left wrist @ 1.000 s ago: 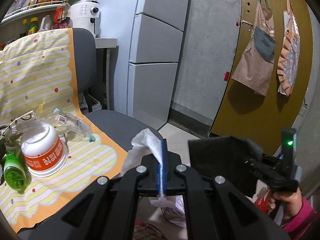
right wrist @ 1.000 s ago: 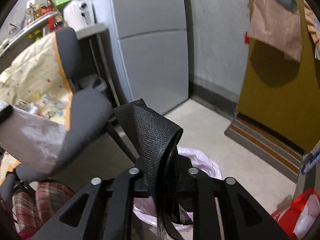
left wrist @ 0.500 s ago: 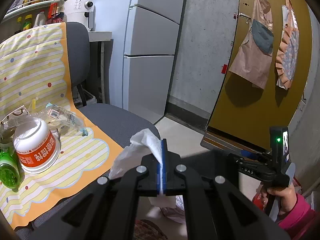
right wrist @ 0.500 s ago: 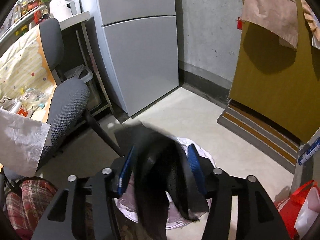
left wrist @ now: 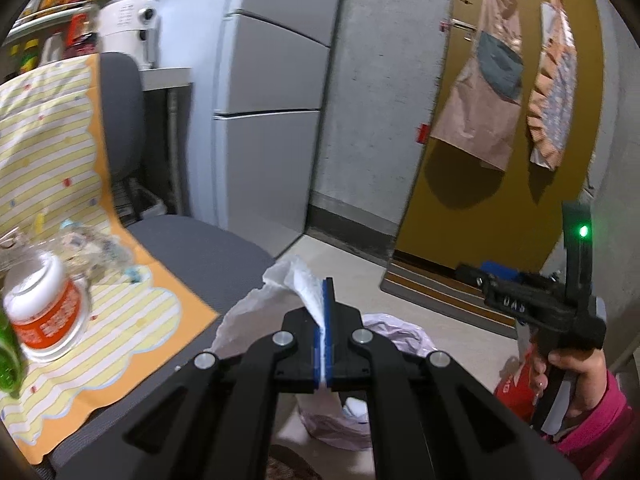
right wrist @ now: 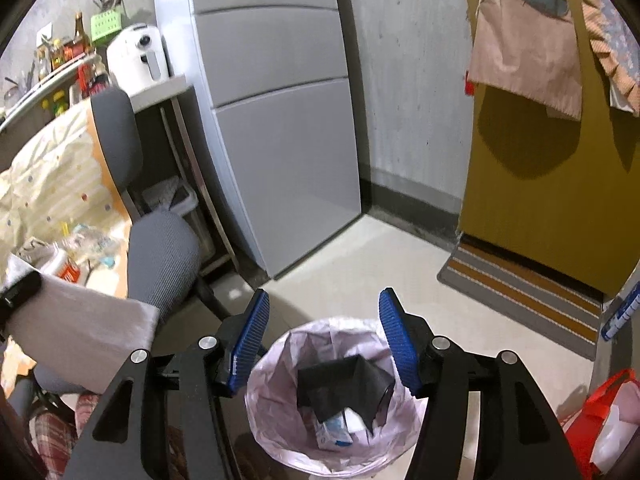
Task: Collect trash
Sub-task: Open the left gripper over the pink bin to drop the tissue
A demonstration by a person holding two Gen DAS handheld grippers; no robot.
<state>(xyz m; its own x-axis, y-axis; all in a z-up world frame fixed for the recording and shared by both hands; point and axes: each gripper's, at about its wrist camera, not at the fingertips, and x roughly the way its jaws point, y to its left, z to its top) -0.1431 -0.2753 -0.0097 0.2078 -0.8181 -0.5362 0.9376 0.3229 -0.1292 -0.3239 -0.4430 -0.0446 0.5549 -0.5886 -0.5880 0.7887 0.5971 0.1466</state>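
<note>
Left gripper (left wrist: pixel 323 320) clamps a crumpled white tissue (left wrist: pixel 276 292); right gripper (right wrist: pixel 324 336), jaws parted and empty, hangs above the pink-lined waste bin (right wrist: pixel 272 412) containing a black fabric strap (right wrist: pixel 344 384).

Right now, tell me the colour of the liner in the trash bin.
Pale lilac-pink liner, clearest in the right wrist view.

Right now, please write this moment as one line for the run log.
left gripper: shut on white tissue | right gripper: open, jaws just opened, nothing between | black cloth: in trash bag

A grey refrigerator (right wrist: pixel 280 120) stands against the concrete wall beside a mustard-yellow door (left wrist: pixel 500 152) hung with aprons (left wrist: pixel 480 92). A white air fryer (right wrist: pixel 138 58) sits on the table (right wrist: pixel 160 88).
</note>
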